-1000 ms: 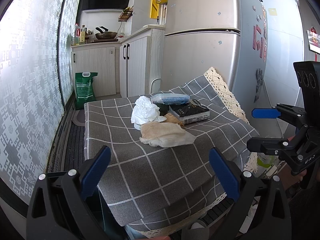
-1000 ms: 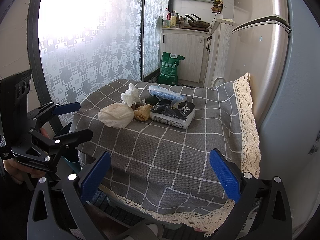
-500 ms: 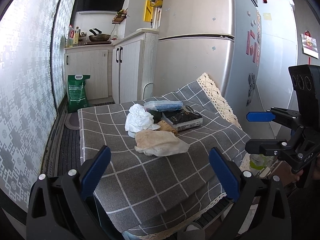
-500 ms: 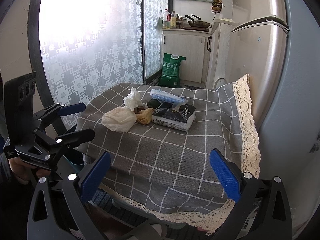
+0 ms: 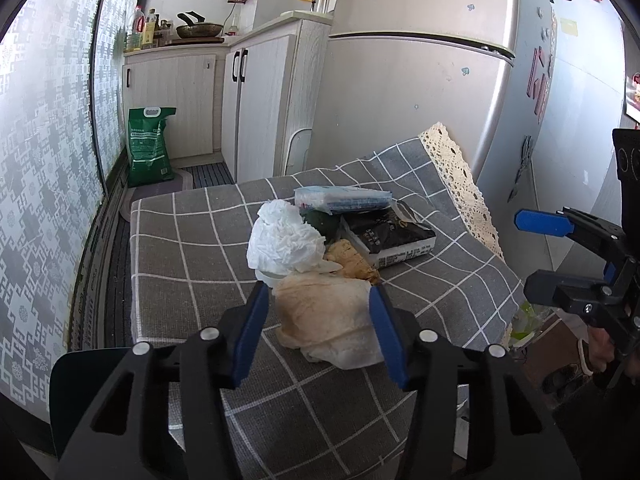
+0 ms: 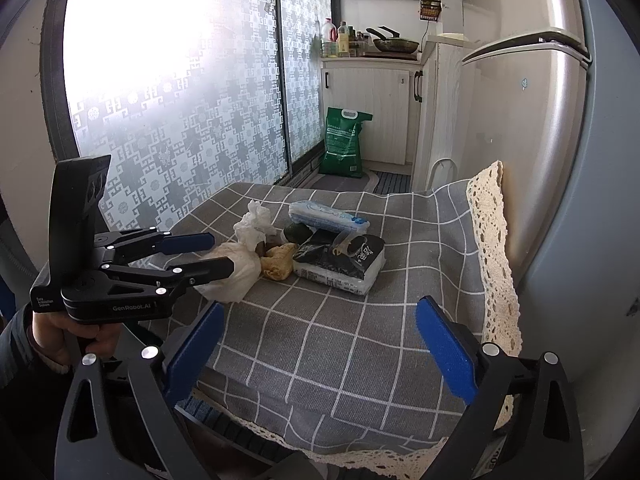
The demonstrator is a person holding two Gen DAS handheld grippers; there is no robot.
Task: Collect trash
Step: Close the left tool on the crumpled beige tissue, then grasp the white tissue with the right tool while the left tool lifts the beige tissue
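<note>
A crumpled beige-stained paper wad (image 5: pixel 326 316) lies on the grey checked tablecloth (image 5: pixel 180 256). My left gripper (image 5: pixel 318 324) has its blue pads on either side of the wad, jaws narrowed around it; in the right wrist view the left gripper (image 6: pixel 216 254) reaches the same wad (image 6: pixel 236 276). Behind it are a white tissue (image 5: pixel 282 242), a brown scrap (image 5: pixel 352 262), a black packet (image 5: pixel 386 234) and a blue-white wrapper (image 5: pixel 342 198). My right gripper (image 6: pixel 316 346) is open and empty over the table's near edge.
A fridge (image 5: pixel 420 80) stands behind the table with the lace cloth edge (image 5: pixel 460 184) against it. White cabinets (image 5: pixel 256 100) and a green sack (image 5: pixel 149 146) stand at the back. A patterned glass door (image 6: pixel 168 120) runs along the left.
My left gripper has moved forward over the table to the beige wad and its jaws have narrowed around it. The right gripper has stayed open and nearly still.
</note>
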